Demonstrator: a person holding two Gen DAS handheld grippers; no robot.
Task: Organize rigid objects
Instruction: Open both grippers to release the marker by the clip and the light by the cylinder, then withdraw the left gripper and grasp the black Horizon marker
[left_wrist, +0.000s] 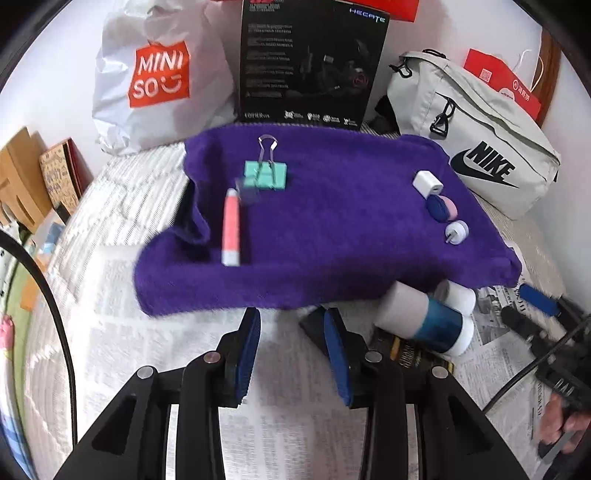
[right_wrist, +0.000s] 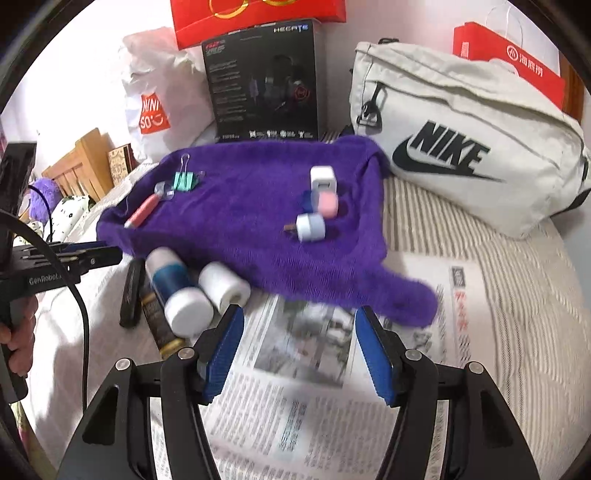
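Lying at eleven o'clock just beyond the spread, empty right gripper (right_wrist: 299, 350), the bottle (right_wrist: 177, 291) points its long axis toward it, nearer than the likewise parted left gripper (left_wrist: 291, 354).

Left gripper (left_wrist: 291, 325) at lower centre, jaws slightly apart, empty; right gripper (right_wrist: 299, 328) at lower centre, wider, empty.

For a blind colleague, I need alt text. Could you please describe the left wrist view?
A purple towel lies on a newspaper-covered bed, holding a mint binder clip and pink tube on the left, and a white charger and small round plugs on the right. The open left gripper hovers empty before it.
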